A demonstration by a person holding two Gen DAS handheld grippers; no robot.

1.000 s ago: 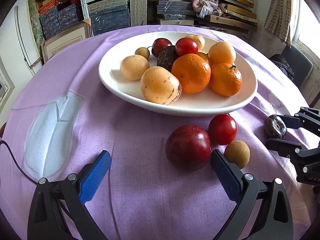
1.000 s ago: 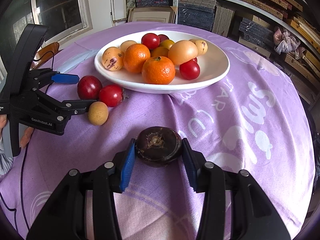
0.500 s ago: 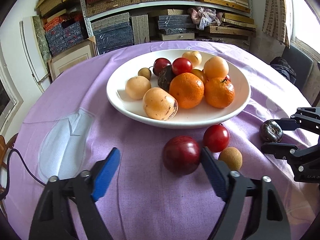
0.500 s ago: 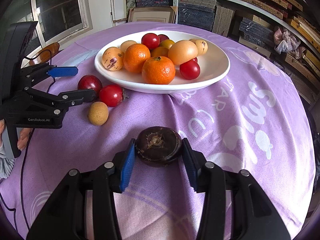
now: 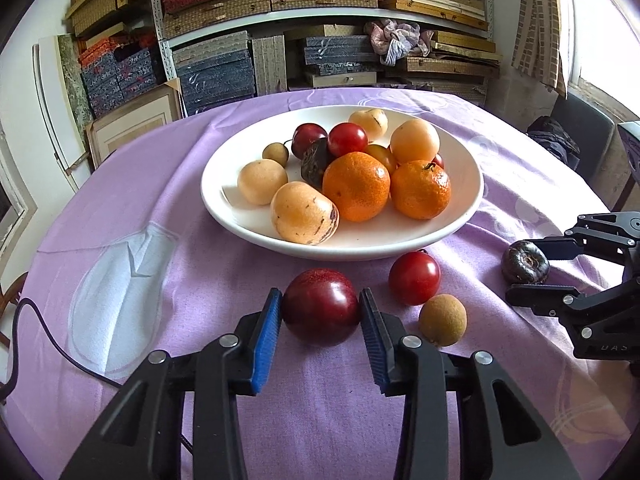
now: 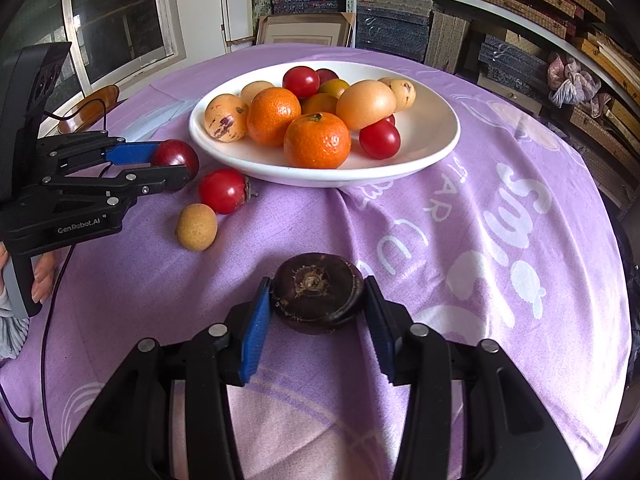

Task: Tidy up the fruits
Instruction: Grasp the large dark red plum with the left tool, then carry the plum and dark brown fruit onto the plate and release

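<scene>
Nearest in the left wrist view, the left gripper [image 5: 321, 312] is seen closed around a dark red plum [image 5: 321, 306] on the purple cloth [image 5: 160, 216]; its jaws have just been closing, and the blue pads [image 5: 267, 330] now sit against both sides of the plum. The plum lies just in front of the white bowl [image 5: 460, 216], outside it. To the right of the plum, also in front of the bowl, a red tomato [image 5: 415, 278] and a small brown longan [image 5: 443, 320] are found, just beside each other.

In the right wrist view, the right gripper [image 6: 318, 312] is clamped on a dark, flattened fruit [image 6: 317, 292] resting on the cloth, well in front of the bowl [image 6: 432, 148]; the jaws are partly open, with the pads pressed to the fruit's sides.

The bowl is filled with mixed fruit. At its near side two oranges [image 5: 356, 186] and a speckled pale yellow fruit [image 5: 304, 213] are held. Behind these, another pale yellow fruit [image 5: 262, 182], a dark fruit [image 5: 316, 164], a second tomato [image 5: 347, 139], a red plum [image 5: 306, 138], a small longan [image 5: 275, 153] and two more yellowish fruits [image 5: 414, 141] are piled.

Beyond the bowl, shelves [image 5: 320, 12] stacked with boxes are seen.
</scene>
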